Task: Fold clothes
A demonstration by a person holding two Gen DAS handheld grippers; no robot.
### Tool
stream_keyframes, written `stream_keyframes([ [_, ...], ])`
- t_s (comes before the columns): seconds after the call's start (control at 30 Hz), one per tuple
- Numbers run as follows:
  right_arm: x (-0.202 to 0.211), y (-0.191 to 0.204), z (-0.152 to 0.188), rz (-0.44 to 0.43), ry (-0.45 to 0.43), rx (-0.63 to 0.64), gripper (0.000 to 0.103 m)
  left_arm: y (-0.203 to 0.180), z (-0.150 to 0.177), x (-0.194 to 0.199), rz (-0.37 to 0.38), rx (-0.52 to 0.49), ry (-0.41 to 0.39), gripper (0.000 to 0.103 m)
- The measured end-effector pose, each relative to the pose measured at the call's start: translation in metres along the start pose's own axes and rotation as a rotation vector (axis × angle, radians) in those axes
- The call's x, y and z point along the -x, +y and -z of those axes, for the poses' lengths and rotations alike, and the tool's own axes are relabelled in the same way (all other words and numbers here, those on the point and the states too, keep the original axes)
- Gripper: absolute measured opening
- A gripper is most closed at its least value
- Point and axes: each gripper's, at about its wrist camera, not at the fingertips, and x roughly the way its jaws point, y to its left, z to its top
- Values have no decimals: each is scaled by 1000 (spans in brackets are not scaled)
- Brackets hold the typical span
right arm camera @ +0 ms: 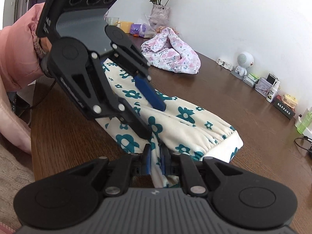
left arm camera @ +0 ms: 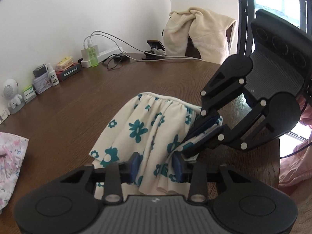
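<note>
Two grippers on one garment, both at the near edge of the wooden table.

Floral cloth: cream with teal flowers, gathered elastic band at the far end, lying flat on the table and running away from the person, near end lifted off the wood. A second pink-print garment sits bunched well apart, towards the wall; it looks unfolded, so I'd say the task is early.

Right gripper: blue pads pressed together on a pinch of the floral cloth, fabric bunched between them and hanging below. Solid hold.

Left gripper: jaws apart, cloth draped through the gap, pads standing off the fabric on both sides. Not gripping, as far as I can see. From the right wrist view its fingers angle down over the cloth's middle, same reading.

Step in hand, my guess: re-grip or let go after a fold. To do it well:
- keep right clamp fixed as anchor, don't drag
- left should take one clean edge, not a wad
- lay the fold on the band end, edges aligned
- keep cloth on the table, near end is close to the rim
</note>
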Motion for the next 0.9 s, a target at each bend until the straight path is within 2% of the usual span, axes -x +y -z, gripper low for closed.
stream_keyframes([
  [0.1, 14, -7, 6, -14, -38, -120, 20, 4, 2, -1, 8, 14, 0, 34],
  [0.2, 39, -22, 17, -22, -131, -336, 50, 9, 5, -1, 21, 34, -6, 34],
  [0.27, 50, -33, 28, 12, -178, -487, 60, 12, 6, -1, 29, 48, -9, 35],
  [0.3, 52, -37, 34, 52, -177, -540, 70, 13, 7, -1, 32, 54, -11, 35],
  [0.37, 51, -43, 43, 129, -163, -621, 72, 15, 7, -1, 38, 65, -16, 36],
  [0.4, 50, -46, 48, 136, -163, -670, 72, 15, 8, 0, 40, 68, -19, 36],
  [0.53, 44, -63, 63, 48, -228, -894, 72, 17, 10, 1, 44, 79, -28, 36],
  [0.77, 28, -67, 74, 30, -222, -1051, 71, 19, 13, 2, 56, 97, -44, 37],
  [0.9, 23, -62, 77, 8, -253, -1127, 71, 21, 14, 2, 69, 103, -49, 37],
])
